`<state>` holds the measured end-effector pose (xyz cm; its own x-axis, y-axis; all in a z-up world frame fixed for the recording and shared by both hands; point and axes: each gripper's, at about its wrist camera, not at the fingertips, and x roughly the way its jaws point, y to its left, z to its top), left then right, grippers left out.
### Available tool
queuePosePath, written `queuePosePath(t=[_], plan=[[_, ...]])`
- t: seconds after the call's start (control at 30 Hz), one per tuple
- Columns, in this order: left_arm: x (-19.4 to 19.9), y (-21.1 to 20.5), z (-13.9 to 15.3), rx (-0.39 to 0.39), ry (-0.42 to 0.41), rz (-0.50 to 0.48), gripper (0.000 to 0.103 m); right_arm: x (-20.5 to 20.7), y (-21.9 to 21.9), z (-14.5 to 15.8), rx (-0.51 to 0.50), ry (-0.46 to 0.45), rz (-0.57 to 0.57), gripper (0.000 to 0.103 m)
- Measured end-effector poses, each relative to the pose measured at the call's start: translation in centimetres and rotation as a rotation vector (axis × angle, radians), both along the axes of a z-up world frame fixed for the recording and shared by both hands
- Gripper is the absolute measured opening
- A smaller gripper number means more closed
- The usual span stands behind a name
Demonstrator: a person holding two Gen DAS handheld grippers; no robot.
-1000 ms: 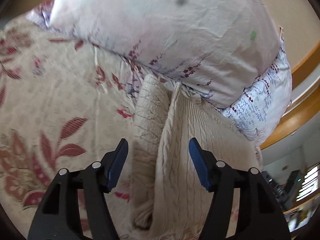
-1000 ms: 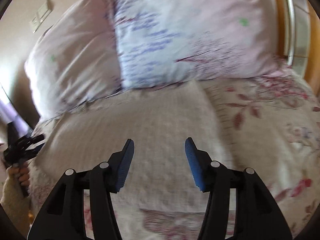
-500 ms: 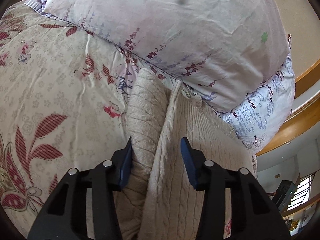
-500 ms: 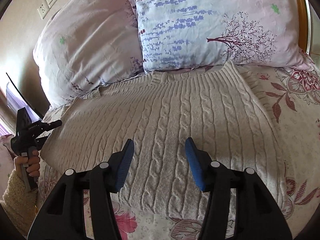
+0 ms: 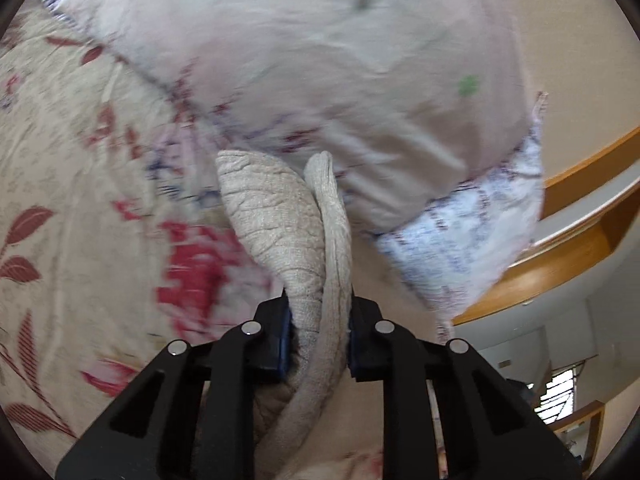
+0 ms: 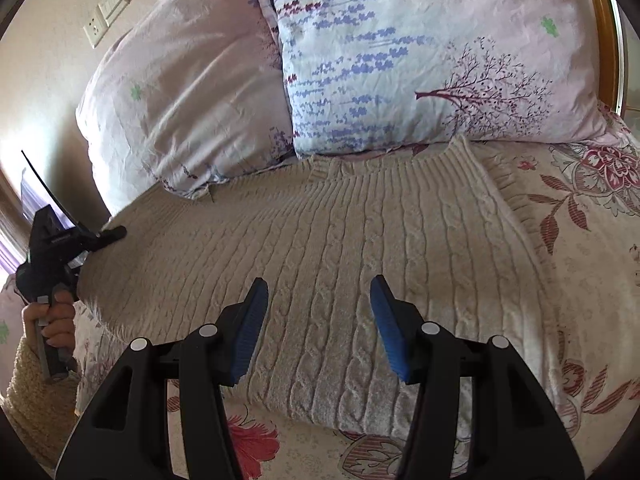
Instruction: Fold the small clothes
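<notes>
A cream cable-knit sweater (image 6: 340, 248) lies flat on the floral bedspread, its neck toward the pillows. My left gripper (image 5: 318, 332) is shut on the sweater's left edge (image 5: 280, 220), which rises bunched between the jaws. In the right wrist view the left gripper (image 6: 108, 236) shows at the sweater's left side, held by a hand. My right gripper (image 6: 318, 320) is open and empty, above the sweater's lower middle.
Two floral pillows (image 6: 420, 60) (image 6: 180, 92) lean at the head of the bed, touching the sweater's neck. The bedspread (image 6: 592, 240) extends right and in front. A wooden headboard rail (image 5: 580, 240) and a wall socket (image 6: 106, 12) are behind.
My left gripper moved forward onto the sweater's edge and shut on it, lifting the fabric. My right gripper stayed open and settled over the sweater's lower middle.
</notes>
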<state>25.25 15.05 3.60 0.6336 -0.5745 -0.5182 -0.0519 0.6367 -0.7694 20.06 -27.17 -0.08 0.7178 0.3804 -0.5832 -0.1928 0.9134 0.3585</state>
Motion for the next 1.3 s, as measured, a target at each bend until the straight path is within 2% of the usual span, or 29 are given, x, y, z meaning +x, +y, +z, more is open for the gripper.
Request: queuePosePath(t=[0.2,0.37,0.53,0.57,0.6,0.63,0.67,0.7,0.77,0.87,0.9,1.0,1.13,1.3], plan=[[0.5,-4.8,3.1,-0.078,-0.063,-0.058,0.02,0.2,-0.6,0.3,0.006,-0.011,-0.002,0.055],[2.0,-12.8,3.1,-0.097,-0.076,-0.18,0.02,0.4,-1.6,0.0,0.023,-0.013,-0.018,0.055],[3.7,-19.7,-0.2,0.007,0.016,-0.305,0.024,0.6,-3.4,-0.9,0.04,0.016,-0.051,0.055],[3.7,-20.7,-0.3,0.033,0.01,-0.331,0.027,0.7,-3.9,-1.0,0.045,0.026,-0.061,0.055],[3.6,-21.0,0.0,0.039,-0.007,-0.348,0.039,0.7,-4.3,-1.0,0.052,0.031,-0.068,0.055],[3.3,-21.2,0.7,0.019,-0.039,-0.385,0.048,0.6,-4.7,-0.9,0.061,0.031,-0.074,0.055],[3.0,-21.2,1.4,-0.018,-0.074,-0.428,0.061,0.5,-5.1,-0.8,0.071,0.027,-0.079,0.055],[2.6,-21.0,2.2,-0.044,-0.104,-0.453,0.064,0.5,-5.5,-0.5,0.09,0.021,-0.081,0.055],[1.5,-19.7,4.0,-0.036,-0.176,-0.458,0.071,0.7,-6.2,-0.1,0.155,0.02,-0.067,0.055],[0.4,-16.8,5.1,0.09,-0.217,-0.342,0.073,1.7,-7.1,0.1,0.327,0.06,0.0,0.055],[0.2,-15.4,4.9,0.143,-0.2,-0.294,0.073,2.2,-7.1,0.0,0.379,0.092,0.027,0.055],[0.1,-12.9,3.5,0.217,-0.13,-0.226,0.073,4.3,-6.1,-0.6,0.467,0.183,0.097,0.055],[0.9,-12.0,0.5,0.261,-0.026,-0.211,0.072,6.2,-4.0,-1.6,0.436,0.265,0.123,0.055],[1.2,-13.3,-1.2,0.279,0.014,-0.265,0.072,6.9,-2.5,-2.2,0.406,0.304,0.139,0.055]])
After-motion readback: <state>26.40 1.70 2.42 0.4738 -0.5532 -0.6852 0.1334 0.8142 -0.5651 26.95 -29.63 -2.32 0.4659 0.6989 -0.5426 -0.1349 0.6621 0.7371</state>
